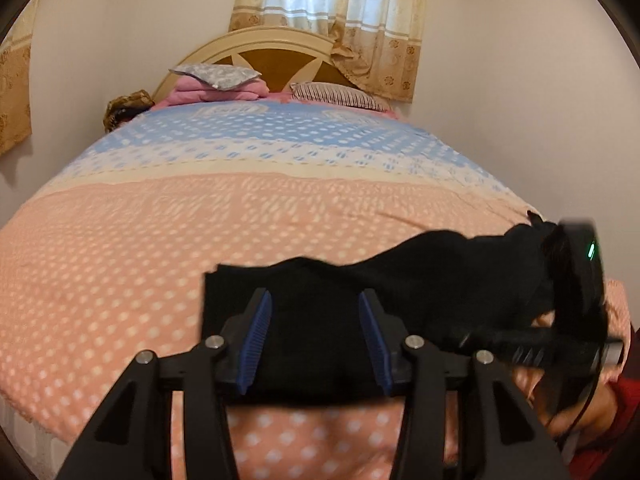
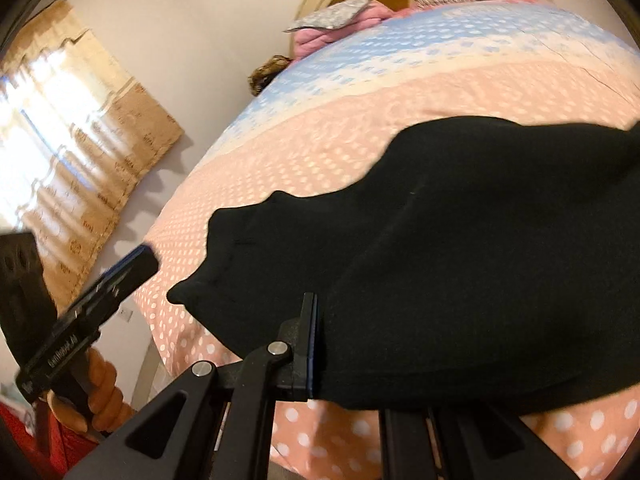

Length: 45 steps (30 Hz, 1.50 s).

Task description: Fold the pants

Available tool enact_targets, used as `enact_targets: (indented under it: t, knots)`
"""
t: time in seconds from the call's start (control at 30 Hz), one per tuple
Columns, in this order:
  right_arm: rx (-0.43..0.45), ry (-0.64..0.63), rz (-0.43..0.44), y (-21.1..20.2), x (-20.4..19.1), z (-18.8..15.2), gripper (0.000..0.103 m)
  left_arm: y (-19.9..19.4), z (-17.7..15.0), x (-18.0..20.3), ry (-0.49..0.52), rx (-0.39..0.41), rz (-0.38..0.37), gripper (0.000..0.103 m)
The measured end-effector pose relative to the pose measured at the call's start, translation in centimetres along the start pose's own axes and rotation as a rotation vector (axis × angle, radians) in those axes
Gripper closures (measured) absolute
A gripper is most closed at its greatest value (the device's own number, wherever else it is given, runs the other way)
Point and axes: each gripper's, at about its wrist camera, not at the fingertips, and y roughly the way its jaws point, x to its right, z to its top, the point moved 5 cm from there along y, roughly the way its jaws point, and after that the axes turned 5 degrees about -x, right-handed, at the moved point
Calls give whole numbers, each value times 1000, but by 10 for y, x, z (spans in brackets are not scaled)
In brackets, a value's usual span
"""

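A: Here we are at the bed — black pants (image 1: pixel 400 292) lying across the near edge of the pink dotted bedspread (image 1: pixel 120 260), close to the person. How's the left side looking?

B: Left gripper (image 1: pixel 316 340) has its blue pads (image 1: pixel 256 340) spread wide, black cloth lying between them but nothing clamped. It's straddling the fabric, not pinching it.

A: And the right gripper (image 2: pixel 316 344)?

B: Tricky one. From its own camera one finger sits hard against the pants (image 2: pixel 440 260), and the other is buried under cloth. I can't tell whether it's pinching or just tucked beneath.

A: What sort of material are we dealing with?

B: Soft, limp, light by the look of it — it slumps and bunches over the gripper instead of holding a line. Matte knit, so I'd judge it grippy, not slippery.

A: So where do you take hold?

B: At an edge or hem, I'd say, both layers together near the corners, hands well apart. Grab mid-panel and it'll just sag and crease.

A: Pillows (image 1: pixel 340 94) and the headboard (image 1: pixel 276 56) far off, well clear.
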Motion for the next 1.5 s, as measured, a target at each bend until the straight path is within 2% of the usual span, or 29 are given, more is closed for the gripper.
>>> enact_targets:
  t: [0.07,0.13,0.27,0.3,0.33,0.37,0.4,0.43,0.57,0.63,0.7,0.73,0.77,0.83,0.93,1.03,1.1,1.2,1.33,1.4,1.43,1.47,1.5]
  knots:
    - [-55,49,20,14,13,-5,93,17,4,5,-18,-16,30,54]
    - [-79,104,86,15,21,-8,93,35,2,5,-27,-37,78,54]
    - [-154,46,76,7,19,-14,92,62,-17,-7,-44,-126,206,54]
    - [-182,32,81,3,20,-16,87,67,-26,-15,-45,-153,246,54]
    - [-202,26,90,-2,21,-19,76,66,-31,-18,-38,-142,269,54]
    - [-207,30,96,-6,22,-19,71,62,-33,-19,-22,-121,282,54]
    - [-199,41,103,-13,24,-20,62,60,-34,-20,0,-109,297,54]
    - [-176,59,113,-24,32,-18,58,61,-35,-20,14,-109,306,54]
    - [-50,154,124,-76,68,-5,58,63,-30,-16,26,-120,323,49]
    - [66,211,70,-112,98,8,58,61,-23,-16,-9,-116,307,49]
    - [179,284,-27,-149,135,21,58,57,-17,-17,-40,-94,291,47]
    - [242,362,-92,-174,167,26,58,59,-18,-16,-41,-94,295,42]
    - [275,420,-134,-187,185,30,58,64,-19,-16,-37,-108,309,39]
    - [349,518,-213,-220,231,40,58,74,-23,-19,-42,-141,332,39]
    - [419,550,-319,-259,289,73,58,74,-24,-16,-26,-137,358,36]
    - [426,549,-452,-273,333,107,58,76,-23,-16,-47,-143,366,34]
    - [373,522,-525,-266,362,132,58,79,-23,-16,-44,-149,380,33]
    - [291,542,-585,-249,407,166,58,82,-21,-16,-55,-161,400,32]
    - [163,602,-704,-227,458,168,58,82,-22,-16,-63,-178,415,30]
    - [136,587,-697,-216,460,164,58,82,-22,-15,-59,-181,424,30]
    - [127,567,-717,-215,462,166,64,83,-22,-15,-60,-183,427,30]
    - [127,554,-733,-220,458,162,77,85,-21,-15,-61,-186,429,29]
    - [125,543,-738,-224,455,162,100,85,-21,-15,-62,-188,431,29]
